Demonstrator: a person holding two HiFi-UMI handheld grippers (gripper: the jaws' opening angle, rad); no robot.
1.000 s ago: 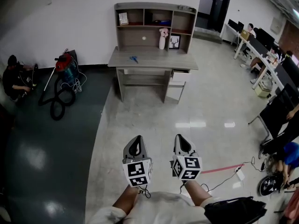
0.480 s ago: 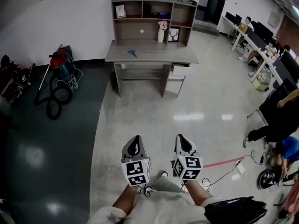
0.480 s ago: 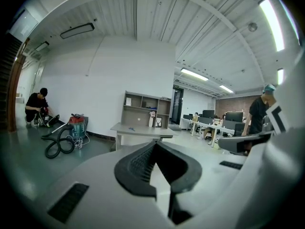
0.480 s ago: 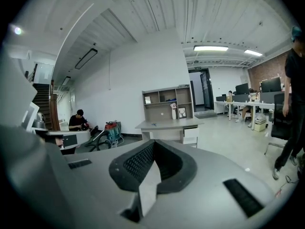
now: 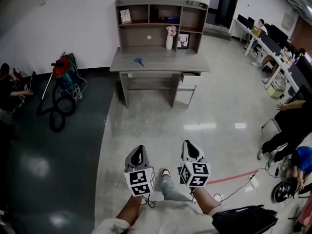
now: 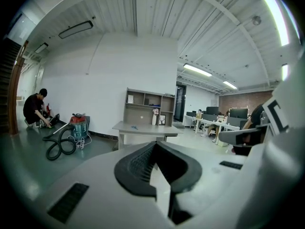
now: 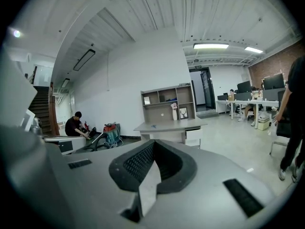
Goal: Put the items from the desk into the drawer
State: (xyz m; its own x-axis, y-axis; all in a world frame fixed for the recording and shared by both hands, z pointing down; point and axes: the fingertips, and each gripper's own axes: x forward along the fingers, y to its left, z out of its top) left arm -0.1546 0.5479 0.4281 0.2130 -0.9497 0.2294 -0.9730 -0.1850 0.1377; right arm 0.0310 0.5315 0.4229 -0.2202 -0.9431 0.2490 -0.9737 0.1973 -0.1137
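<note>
**Well back from the counter, both jaws closed and empty**

From my head view I am on the glossy floor, well apart from the counter [image 5: 161, 62], which stands against the white wall ahead. Blue scissors [image 5: 139, 61] lie on its top, toward the left side. At the back of the counter, under the shelf hutch [image 5: 136, 38], I can see a white vase [image 5: 169, 43] with something pink in it. Just beside the vase, to its right, is a small picture frame [image 5: 183, 41]. Below the counter's right end is a white drawer unit [image 5: 184, 95], and its top drawer [image 5: 191, 77] looks pulled out a little.

My left gripper [image 5: 140, 151] and right gripper [image 5: 189, 145] sit side by side low in the view, close to my body. Both point toward the counter and touch nothing. In the left gripper view the jaws meet tip to tip with nothing between them. The right gripper view shows the same: jaws together and empty.

Left of the counter, a red vacuum cleaner [image 5: 62, 66] stands on the dark floor with its black hose [image 5: 57, 116] looped in front of it. Further left, a person [image 5: 9, 84] crouches by the wall. Right of the counter and well apart from it are rows of office desks [image 5: 273, 48] with people at them. A red tape line [image 5: 234, 175] crosses the floor near my right gripper.
</note>
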